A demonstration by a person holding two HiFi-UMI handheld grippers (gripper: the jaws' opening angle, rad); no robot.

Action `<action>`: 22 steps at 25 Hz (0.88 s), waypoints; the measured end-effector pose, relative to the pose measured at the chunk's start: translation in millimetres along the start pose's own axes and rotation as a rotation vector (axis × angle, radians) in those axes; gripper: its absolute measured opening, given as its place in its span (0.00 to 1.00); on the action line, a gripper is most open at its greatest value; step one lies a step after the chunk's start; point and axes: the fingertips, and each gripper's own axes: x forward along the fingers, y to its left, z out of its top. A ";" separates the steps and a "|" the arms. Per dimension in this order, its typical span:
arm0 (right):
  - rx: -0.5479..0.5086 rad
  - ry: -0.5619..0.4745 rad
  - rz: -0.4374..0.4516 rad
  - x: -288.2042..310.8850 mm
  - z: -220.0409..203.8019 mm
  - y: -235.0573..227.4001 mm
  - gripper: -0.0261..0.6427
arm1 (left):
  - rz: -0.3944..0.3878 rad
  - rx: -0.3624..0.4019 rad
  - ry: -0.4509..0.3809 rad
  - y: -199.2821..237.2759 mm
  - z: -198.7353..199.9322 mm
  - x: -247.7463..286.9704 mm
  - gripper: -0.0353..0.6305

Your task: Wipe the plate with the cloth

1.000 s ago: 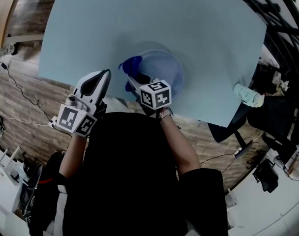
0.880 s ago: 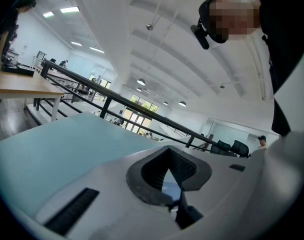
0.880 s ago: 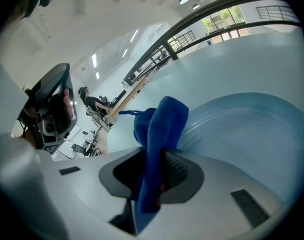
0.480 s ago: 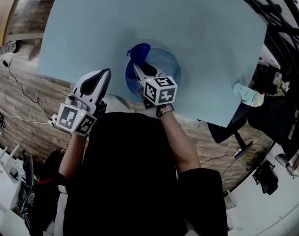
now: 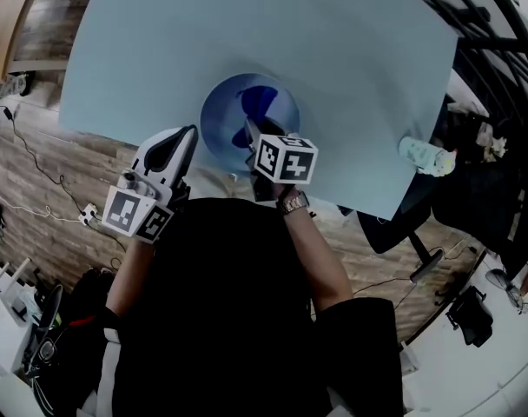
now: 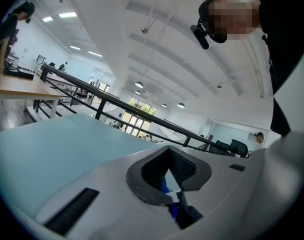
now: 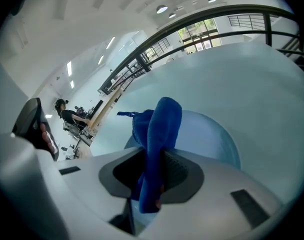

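The table (image 5: 247, 24) fills the upper part of the head view; the plate (image 5: 219, 122) lies at its lower middle, close to the table's bottom edge; the left claw (image 5: 179, 142) hangs at the plate's lower left, apart from it, jaws together on nothing; the right claw (image 5: 249, 133) reaches over the plate from below, clamped on the cloth (image 5: 260, 101); the cloth stands up between the jaws and droops onto the plate's middle. The cloth looks soft, light and limp, best held by a bunched fold; the plate looks stiff and smooth, and it may slide unless steadied at the rim.
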 end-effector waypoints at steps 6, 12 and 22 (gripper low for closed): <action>0.133 0.023 -0.019 -12.7 -18.2 -23.4 0.16 | -0.011 0.006 0.002 -18.5 -5.3 -1.2 0.05; 0.220 0.056 -0.102 -13.5 -30.9 -55.4 0.16 | -0.014 0.008 0.006 -21.7 -9.5 0.8 0.05; 0.254 0.074 -0.139 8.0 -18.7 -65.7 0.16 | -0.016 -0.001 0.024 5.2 -3.6 1.2 0.05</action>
